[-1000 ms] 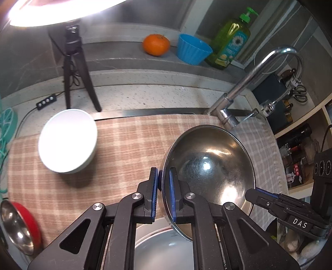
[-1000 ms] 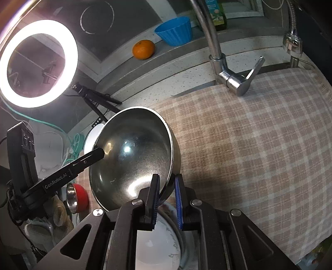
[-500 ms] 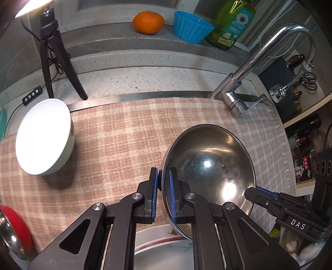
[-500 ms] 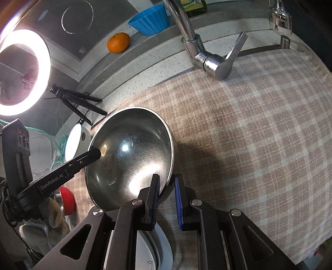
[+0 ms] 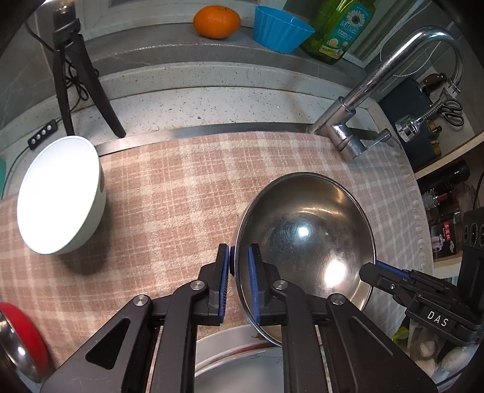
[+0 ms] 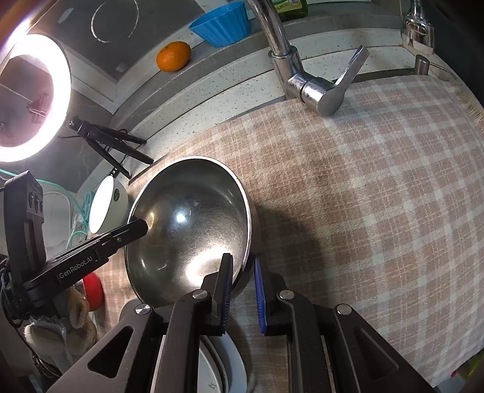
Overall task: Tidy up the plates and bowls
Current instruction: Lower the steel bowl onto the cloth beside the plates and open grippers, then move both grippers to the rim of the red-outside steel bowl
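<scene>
Both the left hand-held gripper (image 5: 239,282) and right hand-held gripper (image 6: 243,290) are clamped on opposite rims of the steel bowl (image 5: 305,241) (tilted, over the checked cloth (image 5: 169,205)), apparently carrying it; next, lower it level, perhaps near the white bowl (image 5: 57,196).

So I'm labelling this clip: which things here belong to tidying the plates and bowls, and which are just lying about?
Job: steel bowl, white bowl, red bowl, plates.

Lying about: orange, blue cup, soap bottle, tap, ring light.

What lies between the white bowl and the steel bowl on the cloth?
Only bare checked cloth lies between the white bowl and the steel bowl; the left wrist view shows it.
</scene>
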